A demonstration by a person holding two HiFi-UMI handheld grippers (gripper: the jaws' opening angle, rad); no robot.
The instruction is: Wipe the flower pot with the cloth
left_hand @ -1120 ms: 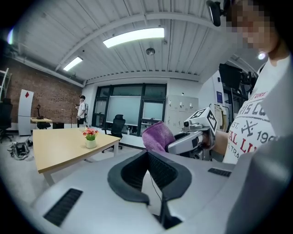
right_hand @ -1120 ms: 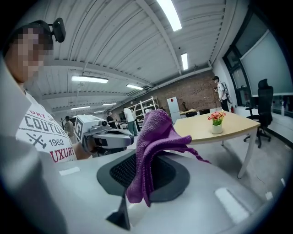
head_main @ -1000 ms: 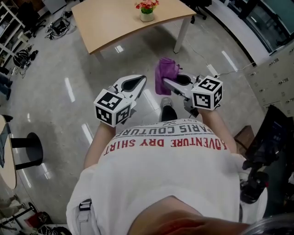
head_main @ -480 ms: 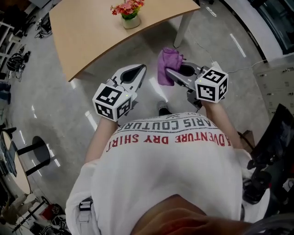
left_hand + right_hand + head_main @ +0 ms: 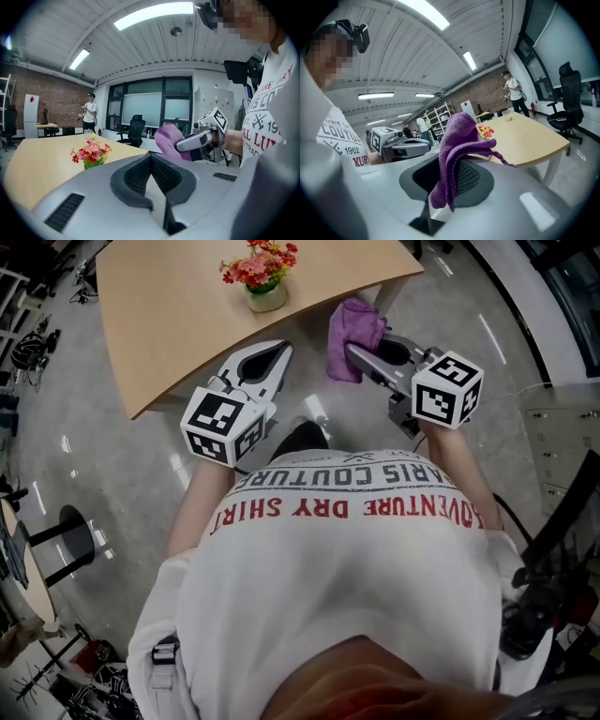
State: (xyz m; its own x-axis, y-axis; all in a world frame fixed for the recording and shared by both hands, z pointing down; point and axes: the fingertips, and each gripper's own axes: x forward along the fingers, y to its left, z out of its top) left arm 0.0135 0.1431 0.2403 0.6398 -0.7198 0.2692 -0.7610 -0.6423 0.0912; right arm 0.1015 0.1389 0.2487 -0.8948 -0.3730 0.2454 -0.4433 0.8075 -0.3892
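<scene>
I count two grippers, one cloth, one flower pot and one table. My left gripper (image 5: 278, 352) has its jaws pressed together with nothing between them; its own view shows the dark pads meeting in a closed seam (image 5: 151, 161). My right gripper (image 5: 358, 354) is clamped on the purple cloth (image 5: 352, 332), which bunches up above the jaws and hangs in a fold down between the pads (image 5: 452, 180).

From the left: a black round stool base (image 5: 67, 526) stands on the grey floor (image 5: 112, 465), well apart from me. The wooden table (image 5: 159, 324) shows its near edge running from lower left up to the right, and my left gripper's tip sits right at that edge in the head view. Bare tabletop lies to the left of the flower pot (image 5: 266, 298) and between it and the near edge. My right gripper and the cloth are just off the table's right-hand part, over the floor.

The flower pot, with red and pink flowers (image 5: 255, 265), stands on the table near its far side, ahead of my left gripper and apart from it. The cloth is to the right of the pot and nearer me, not touching it. In the right gripper view the flowers (image 5: 486, 132) peek out just beside the cloth (image 5: 459, 136).
</scene>
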